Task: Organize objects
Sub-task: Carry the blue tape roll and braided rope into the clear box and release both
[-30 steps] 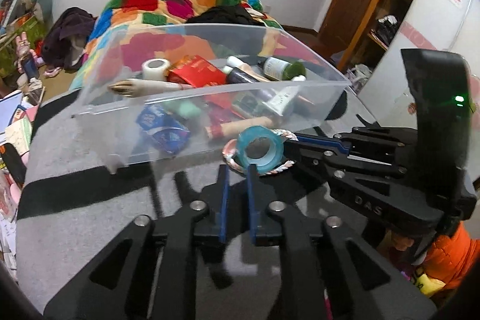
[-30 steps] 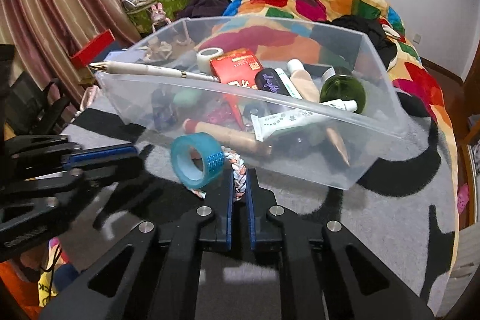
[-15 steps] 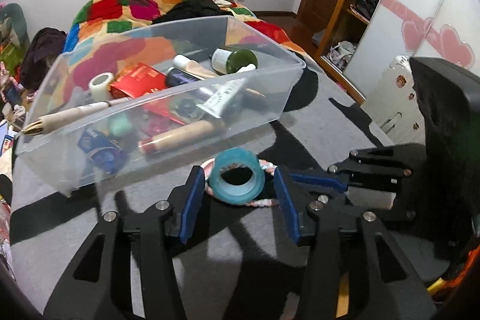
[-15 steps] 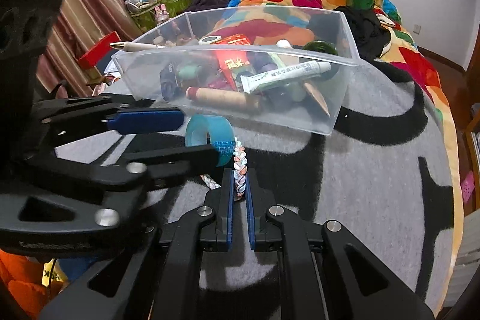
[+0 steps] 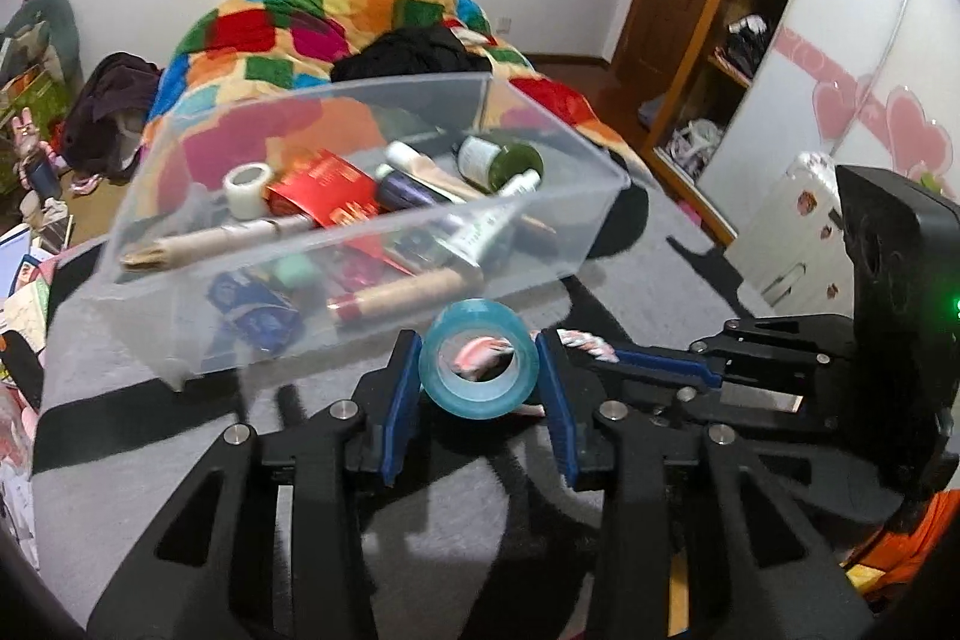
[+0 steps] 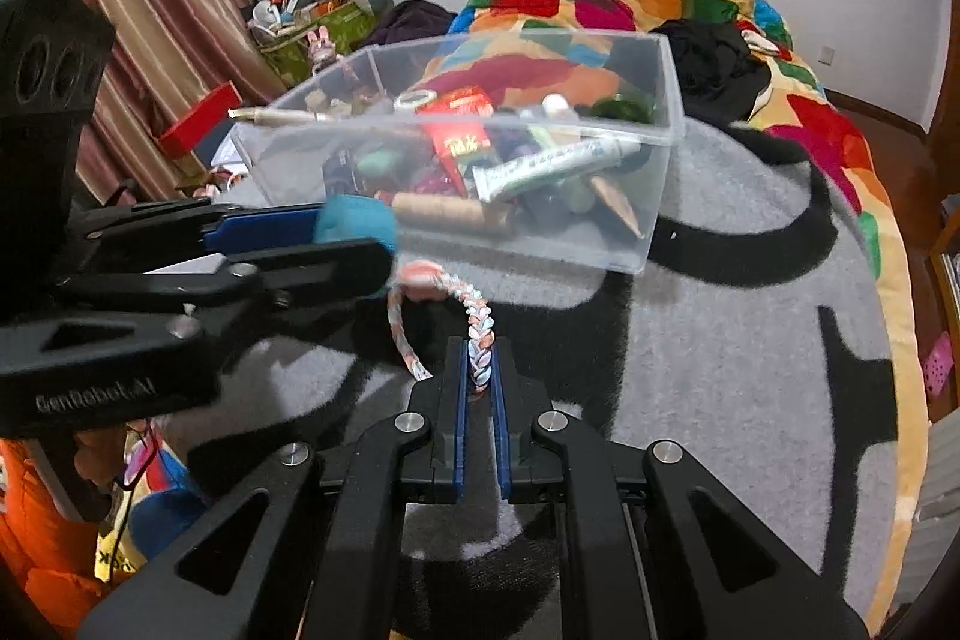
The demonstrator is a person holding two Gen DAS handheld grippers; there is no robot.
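Each camera sits on a gripper and looks forward and down along its fingers, close to the bed. Both see the clear box (image 5: pixel 360 232) (image 6: pixel 468 160), and each sees the other gripper beside it.

The braided cord (image 5: pixel 585 341) is mostly hidden behind the tape roll (image 5: pixel 478 367); in the right wrist view that roll is motion-blurred.

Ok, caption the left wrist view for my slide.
Left tongs grip a blue tape roll before the clear bin.
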